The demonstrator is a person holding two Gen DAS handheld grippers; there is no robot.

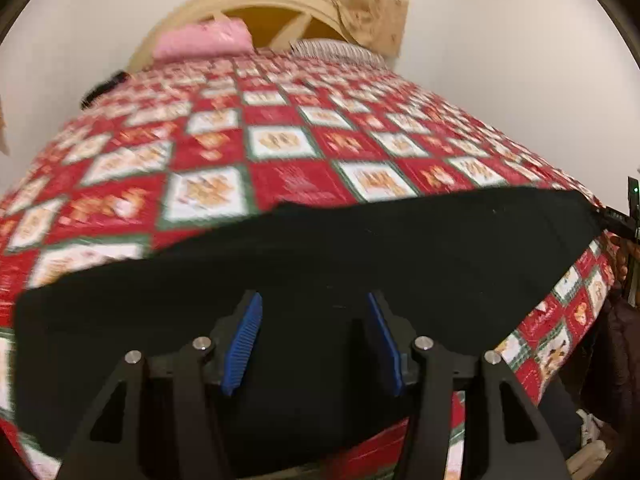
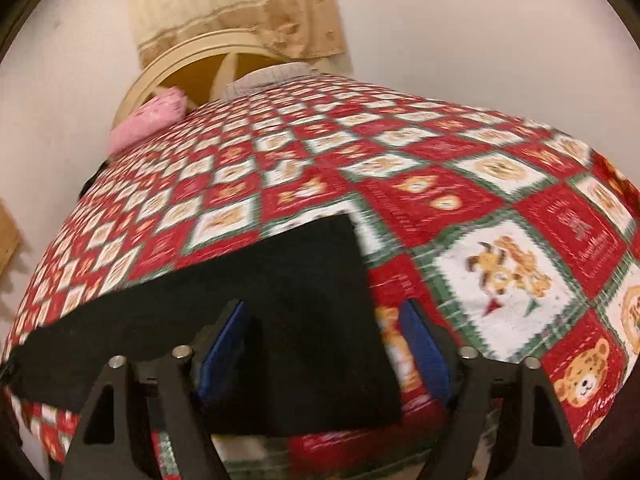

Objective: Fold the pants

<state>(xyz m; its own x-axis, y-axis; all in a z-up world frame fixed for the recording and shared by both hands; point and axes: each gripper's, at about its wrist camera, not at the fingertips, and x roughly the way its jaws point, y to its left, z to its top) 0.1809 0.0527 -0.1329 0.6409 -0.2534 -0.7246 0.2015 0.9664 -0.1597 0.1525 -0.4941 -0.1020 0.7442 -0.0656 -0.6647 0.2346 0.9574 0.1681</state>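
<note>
Lying flat across the near edge of the red patchwork quilt (image 1: 304, 176), the black pants (image 1: 360, 248) are seen beneath both tools; left gripper (image 1: 314, 312) and right gripper (image 2: 326, 320) are held open, nothing pinched.

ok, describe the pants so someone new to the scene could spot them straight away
Start at the bed covered by a red, white and green checked quilt with teddy bear prints. On its near edge, far from the pink pillow at the headboard, lies a long flat strip of cloth: the black pants. They are the only plain, dark, unpatterned thing on the quilt.
</note>
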